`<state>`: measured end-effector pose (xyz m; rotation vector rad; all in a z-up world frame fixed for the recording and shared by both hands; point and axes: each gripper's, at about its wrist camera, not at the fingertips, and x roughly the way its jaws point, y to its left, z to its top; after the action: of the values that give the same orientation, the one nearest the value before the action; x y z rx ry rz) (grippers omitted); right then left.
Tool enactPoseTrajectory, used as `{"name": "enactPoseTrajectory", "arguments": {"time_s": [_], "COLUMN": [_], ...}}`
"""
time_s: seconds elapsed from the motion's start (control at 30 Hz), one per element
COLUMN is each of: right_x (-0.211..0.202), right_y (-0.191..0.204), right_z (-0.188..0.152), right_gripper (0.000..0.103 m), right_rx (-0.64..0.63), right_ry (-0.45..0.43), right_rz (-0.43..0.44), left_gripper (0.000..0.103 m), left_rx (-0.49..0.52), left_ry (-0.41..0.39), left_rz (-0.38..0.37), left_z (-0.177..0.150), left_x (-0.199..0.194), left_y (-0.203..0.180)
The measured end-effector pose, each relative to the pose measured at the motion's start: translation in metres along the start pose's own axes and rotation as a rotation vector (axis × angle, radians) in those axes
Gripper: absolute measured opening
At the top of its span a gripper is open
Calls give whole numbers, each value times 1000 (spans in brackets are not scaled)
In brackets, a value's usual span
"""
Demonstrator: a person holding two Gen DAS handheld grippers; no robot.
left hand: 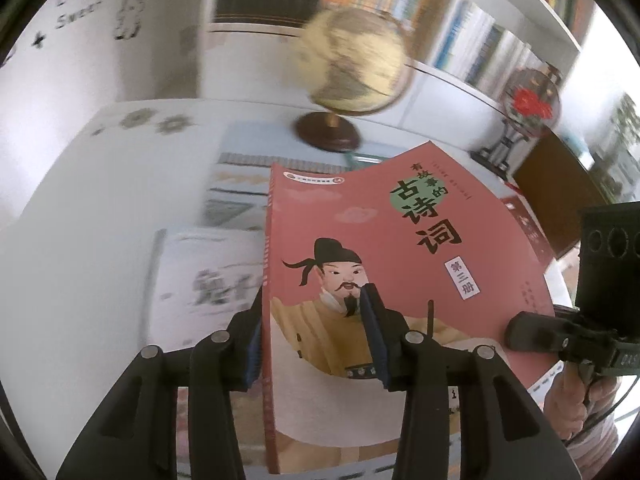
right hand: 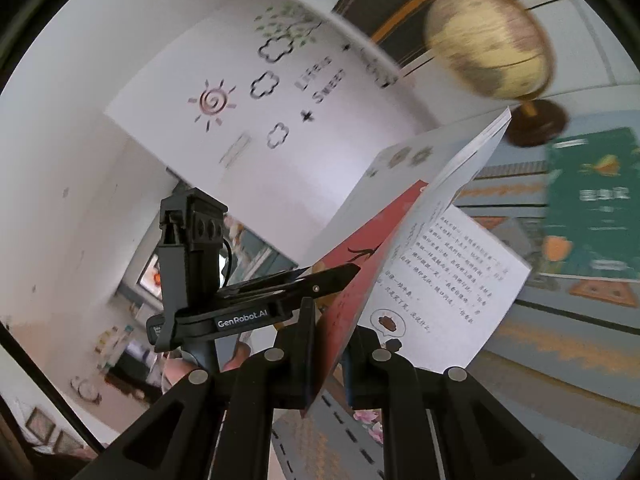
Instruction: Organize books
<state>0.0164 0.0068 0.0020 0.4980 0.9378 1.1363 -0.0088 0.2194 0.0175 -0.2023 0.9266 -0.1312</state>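
A pink book (left hand: 400, 240) with a cartoon scholar on its cover hangs above the table, held at both sides. My left gripper (left hand: 313, 296) is shut on it near the spine, one pad on the front cover and the other behind. In the same view my right gripper (left hand: 516, 326) clamps the book's opposite edge. In the right wrist view the pink book (right hand: 360, 264) is seen edge-on, its pages (right hand: 440, 264) fanned open. There my right gripper (right hand: 332, 320) is shut on the cover's lower edge. My left gripper (right hand: 344, 274) pinches the cover from the left.
A globe (left hand: 352, 60) on a dark wooden base stands behind the book. A white book (left hand: 200, 280) lies on the table at the left, a green book (right hand: 592, 200) and a red book (left hand: 528, 228) farther off. Bookshelves (left hand: 480, 40) and a round fan ornament (left hand: 528, 100) line the back.
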Motion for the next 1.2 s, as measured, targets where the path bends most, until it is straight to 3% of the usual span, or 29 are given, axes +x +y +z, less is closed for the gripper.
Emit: {"name": "enactPoseTrajectory", "arguments": {"time_s": [0.2, 0.47, 0.73, 0.87, 0.93, 1.0, 1.07, 1.13, 1.2], "right_x": [58, 108, 130, 133, 131, 128, 118, 103, 86], "right_y": [18, -14, -31, -27, -27, -27, -27, -24, -14], "right_z": [-1, -30, -49, -53, -52, -48, -47, -47, -39], "right_gripper": [12, 12, 12, 12, 15, 16, 24, 51, 58], "right_rx": [-28, 91, 147, 115, 119, 138, 138, 118, 65], "right_ry": [69, 175, 209, 206, 200, 206, 200, 182, 136], "right_rz": [53, 18, -57, -105, -93, -135, -142, -162, -211], "left_gripper": [40, 40, 42, 43, 44, 44, 44, 47, 53], "left_rx": [-94, -169, -131, -77, -73, -84, -85, -88, -83], "left_ry": [-20, 59, 112, 129, 121, 97, 61, 55, 41], "left_rz": [30, 28, 67, 138, 150, 206, 252, 244, 218], "left_z": [-18, -48, -56, -56, -55, -53, -46, -37, -26], "left_x": [-15, 6, 22, 29, 27, 21, 12, 6, 1], "left_y": [53, 98, 95, 93, 95, 99, 101, 98, 89]}}
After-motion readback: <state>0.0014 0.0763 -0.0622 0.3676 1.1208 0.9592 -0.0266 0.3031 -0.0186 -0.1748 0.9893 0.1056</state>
